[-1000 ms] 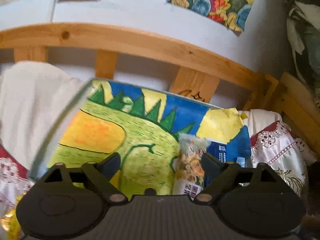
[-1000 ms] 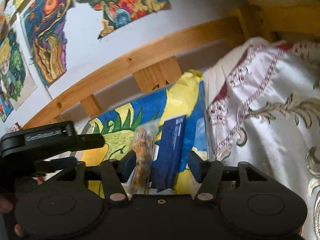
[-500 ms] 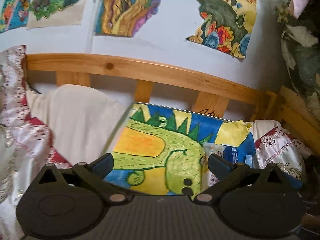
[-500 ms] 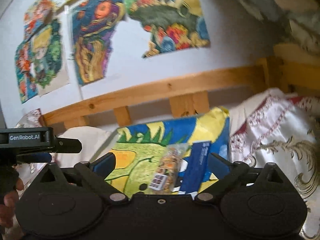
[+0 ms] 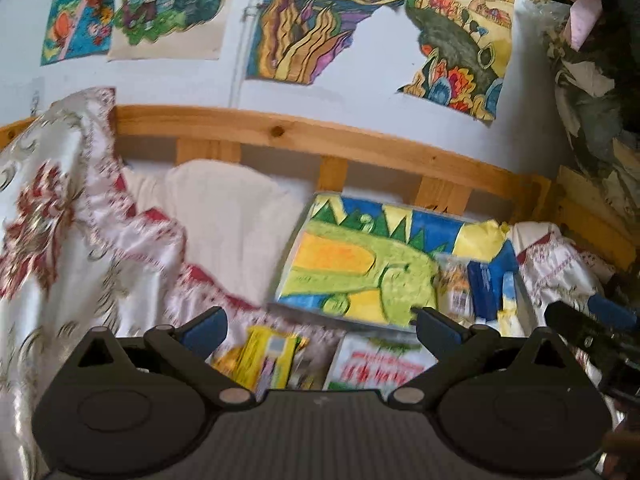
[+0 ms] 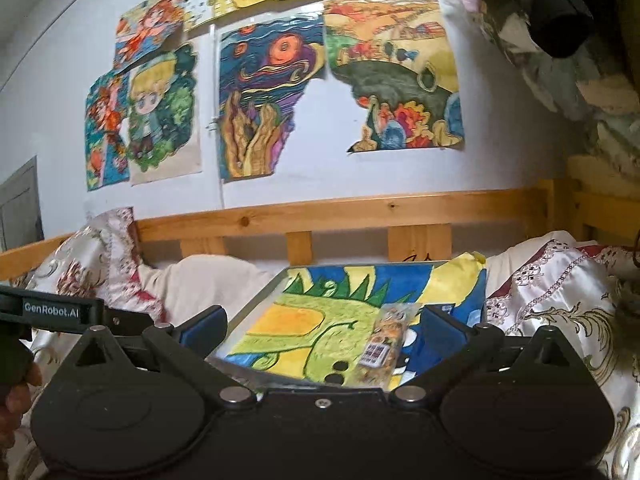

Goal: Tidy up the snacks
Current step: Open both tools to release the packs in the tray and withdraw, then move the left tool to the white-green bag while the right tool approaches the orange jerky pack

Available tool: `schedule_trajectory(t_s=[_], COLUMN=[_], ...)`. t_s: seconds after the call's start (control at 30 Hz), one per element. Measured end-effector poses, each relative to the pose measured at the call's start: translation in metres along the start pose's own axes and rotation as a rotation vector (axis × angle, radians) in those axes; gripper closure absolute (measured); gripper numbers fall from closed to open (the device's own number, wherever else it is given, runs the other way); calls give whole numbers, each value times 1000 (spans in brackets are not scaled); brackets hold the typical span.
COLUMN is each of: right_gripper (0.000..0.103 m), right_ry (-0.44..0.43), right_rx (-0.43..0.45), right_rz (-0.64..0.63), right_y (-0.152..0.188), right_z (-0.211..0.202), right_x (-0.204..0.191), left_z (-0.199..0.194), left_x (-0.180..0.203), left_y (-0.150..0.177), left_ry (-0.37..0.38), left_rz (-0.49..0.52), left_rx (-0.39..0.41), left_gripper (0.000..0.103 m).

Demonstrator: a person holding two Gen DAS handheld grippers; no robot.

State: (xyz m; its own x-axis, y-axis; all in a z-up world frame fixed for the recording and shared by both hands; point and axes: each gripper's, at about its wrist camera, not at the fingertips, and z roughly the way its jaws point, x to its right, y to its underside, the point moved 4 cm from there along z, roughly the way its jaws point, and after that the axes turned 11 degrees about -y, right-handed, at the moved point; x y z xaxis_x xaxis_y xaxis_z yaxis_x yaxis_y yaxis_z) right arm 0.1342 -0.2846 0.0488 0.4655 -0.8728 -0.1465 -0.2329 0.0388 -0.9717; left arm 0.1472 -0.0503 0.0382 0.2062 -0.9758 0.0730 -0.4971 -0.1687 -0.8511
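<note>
A board painted with a green dinosaur (image 5: pixel 360 264) lies on the bed. On its right part rest a clear packet of mixed snacks (image 5: pixel 454 284) and a dark blue packet (image 5: pixel 486 288). My left gripper (image 5: pixel 320 326) is open and empty, hanging over a yellow packet (image 5: pixel 268 356) and a white packet with red print (image 5: pixel 376 364) near the board's front edge. In the right wrist view my right gripper (image 6: pixel 324 326) has its jaws opening wide with nothing gripped; the board (image 6: pixel 296 328) and the clear packet (image 6: pixel 386 344) lie beyond and below it.
A wooden bed rail (image 5: pixel 320 140) runs along the wall behind the board. A white pillow (image 5: pixel 228 216) and an embroidered satin cover (image 5: pixel 60 240) lie left; more cover (image 6: pixel 560 300) lies right. Drawings (image 6: pixel 272 100) hang on the wall. A hand (image 6: pixel 16 396) holds the left gripper.
Both grippers drew back from the board and their jaws spread wider. The clear and blue packets stayed on the board. The yellow and white packets came into the left view.
</note>
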Motion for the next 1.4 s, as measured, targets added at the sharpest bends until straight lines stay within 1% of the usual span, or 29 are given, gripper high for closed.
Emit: schedule_trajectory(t_s=[0.13, 0.27, 0.43, 0.63, 0.77, 1.0, 1.23, 1.4], right_gripper=[1, 1, 1, 1, 1, 1, 1, 1], right_ry=[-9, -3, 38, 85, 92, 115, 130, 122], right_rx=[-23, -69, -145, -233, -284, -364, -431, -450], right_rz=[-28, -25, -7, -7, 26, 29, 38, 36], right_y=[7, 17, 34, 51, 61, 72, 81, 84], right_z=[-10, -17, -27, -31, -32, -24, -15, -13], right_x=[-19, -31, -41, -47, -47, -46, -43, -44], left_z=[-7, -13, -16, -18, -19, -19, -15, -14], left_x=[-17, -28, -35, -37, -38, -37, -39, -40], left_y=[21, 36, 52, 68, 75, 83, 87, 88], left_ry=[-8, -14, -15, -21, -28, -38, -46, -48], left_rz=[1, -1, -21, -13, 7, 34, 21, 3], left_rx=[-37, -61, -97, -137, -150, -173, -195, -202], left_gripper=[1, 1, 1, 1, 1, 1, 1, 1])
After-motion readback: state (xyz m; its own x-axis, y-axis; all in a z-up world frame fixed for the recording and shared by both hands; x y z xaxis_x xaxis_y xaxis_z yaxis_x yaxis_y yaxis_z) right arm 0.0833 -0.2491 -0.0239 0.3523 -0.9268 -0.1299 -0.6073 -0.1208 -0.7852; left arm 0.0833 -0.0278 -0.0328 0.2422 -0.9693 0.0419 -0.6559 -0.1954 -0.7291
